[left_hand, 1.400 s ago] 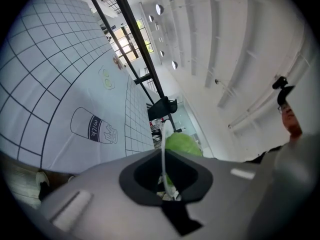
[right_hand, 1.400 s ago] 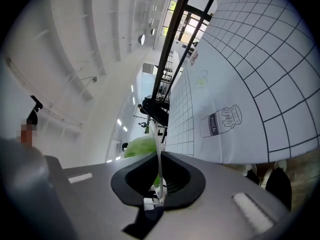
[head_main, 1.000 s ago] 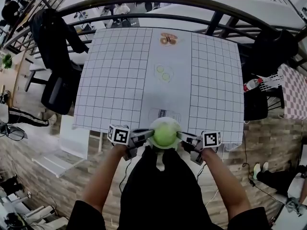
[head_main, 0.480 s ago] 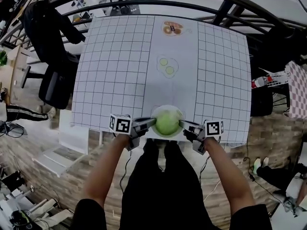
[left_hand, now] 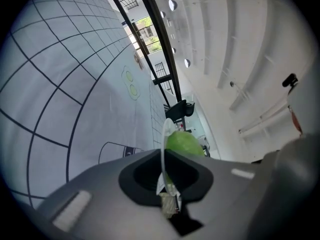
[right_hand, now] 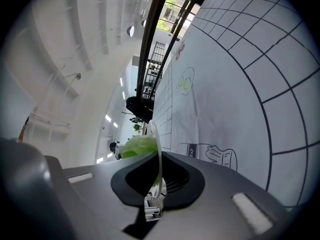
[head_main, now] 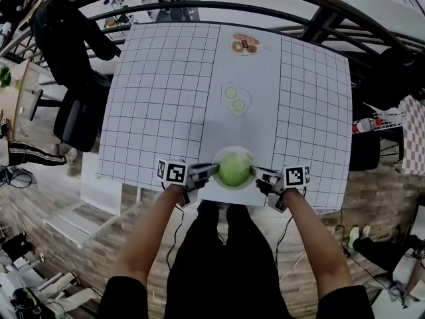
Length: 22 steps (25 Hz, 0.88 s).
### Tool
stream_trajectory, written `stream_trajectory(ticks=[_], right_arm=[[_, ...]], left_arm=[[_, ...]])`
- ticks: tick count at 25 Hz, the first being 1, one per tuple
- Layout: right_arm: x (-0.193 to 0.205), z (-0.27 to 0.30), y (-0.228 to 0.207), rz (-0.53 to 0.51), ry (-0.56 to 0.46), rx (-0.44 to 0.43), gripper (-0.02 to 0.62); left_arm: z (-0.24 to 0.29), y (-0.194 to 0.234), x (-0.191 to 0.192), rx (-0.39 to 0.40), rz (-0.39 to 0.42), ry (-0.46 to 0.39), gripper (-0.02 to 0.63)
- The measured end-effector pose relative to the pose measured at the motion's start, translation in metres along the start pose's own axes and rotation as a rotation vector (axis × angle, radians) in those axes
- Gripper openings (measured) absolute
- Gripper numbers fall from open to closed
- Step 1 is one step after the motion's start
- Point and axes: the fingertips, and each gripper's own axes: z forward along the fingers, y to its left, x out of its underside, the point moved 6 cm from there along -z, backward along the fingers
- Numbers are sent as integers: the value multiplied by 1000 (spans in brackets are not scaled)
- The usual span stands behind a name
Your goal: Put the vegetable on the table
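A round green vegetable [head_main: 233,169] sits on a small white plate [head_main: 232,151] held over the near edge of the white gridded table [head_main: 159,98]. My left gripper [head_main: 214,169] is shut on the plate's left rim and my right gripper [head_main: 254,172] is shut on its right rim. In the left gripper view the thin plate rim [left_hand: 163,149] stands edge-on between the jaws of the left gripper [left_hand: 167,196], with the vegetable [left_hand: 185,143] behind it. The right gripper view shows the same: plate rim [right_hand: 158,149], vegetable [right_hand: 137,146], right gripper [right_hand: 156,196]. Whether the plate touches the table is hidden.
Drawings are printed down the table's middle strip: two green discs [head_main: 236,100] and an orange-brown dish [head_main: 245,44] farther off. A chair with a black jacket [head_main: 73,78] stands at the left. A dark railing [head_main: 319,5] runs behind the table, and a bottle [head_main: 365,123] lies at the right.
Both grippers have carried the plate with the vegetable forward and down, from in front of the table's near edge to over it. The grips have not changed.
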Motion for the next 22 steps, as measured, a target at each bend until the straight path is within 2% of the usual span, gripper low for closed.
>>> stream_trajectory(ticks=[3,13,22], right_arm=[[-1,1,-13,7,10,28,8],[-4,9,-49,74,35,39,6],[-1,12,-65,120,62,62,11]], left_arm=[[7,13,-1,-3,-18,15,23],[24,42,0,-44,-54,55,26],[28,53,6,-67,-92,57,25]])
